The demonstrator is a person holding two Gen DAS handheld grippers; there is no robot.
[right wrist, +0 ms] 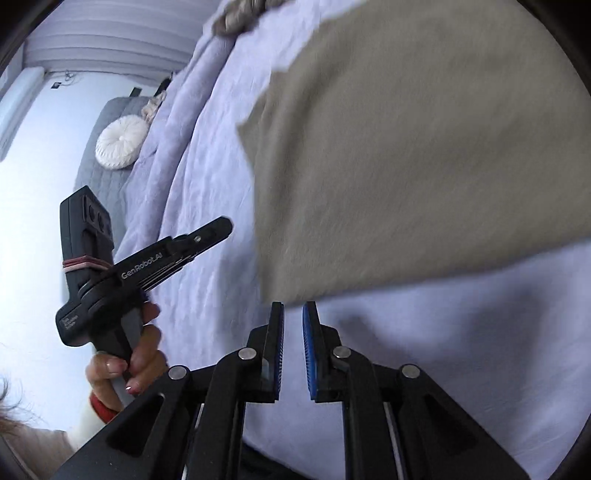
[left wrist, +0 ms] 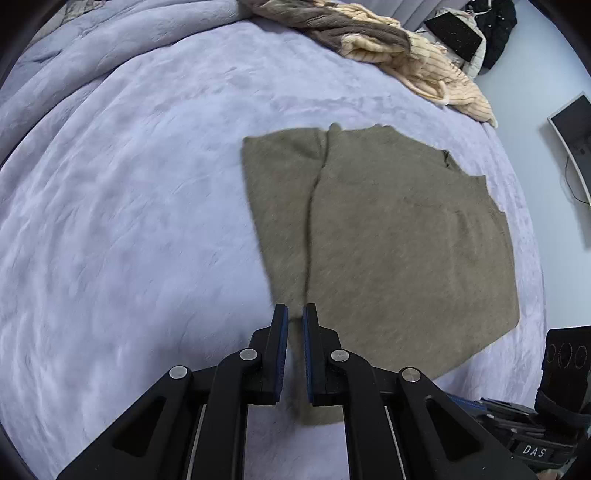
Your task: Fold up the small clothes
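Observation:
An olive-brown garment (left wrist: 399, 240) lies flat on the lavender bed cover (left wrist: 129, 221), with one side folded in along a lengthwise crease. My left gripper (left wrist: 295, 308) hovers over its near left end, shut, with nothing between the pads. In the right wrist view a hand (right wrist: 125, 365) holds the left gripper (right wrist: 223, 227), whose tips are left of the garment (right wrist: 424, 166). My right gripper (right wrist: 293, 305) is shut to a narrow gap at the garment's near edge, and only bed cover (right wrist: 443, 350) shows between its pads. The left wrist view shows the right gripper (left wrist: 454, 398) low at the right.
A heap of beige and brown knitwear (left wrist: 388, 44) lies at the far edge of the bed, with dark items (left wrist: 495, 33) beyond it. A rumpled duvet (left wrist: 92, 44) is bunched at the far left. A round white cushion (right wrist: 118, 142) sits on a grey quilted seat beside the bed.

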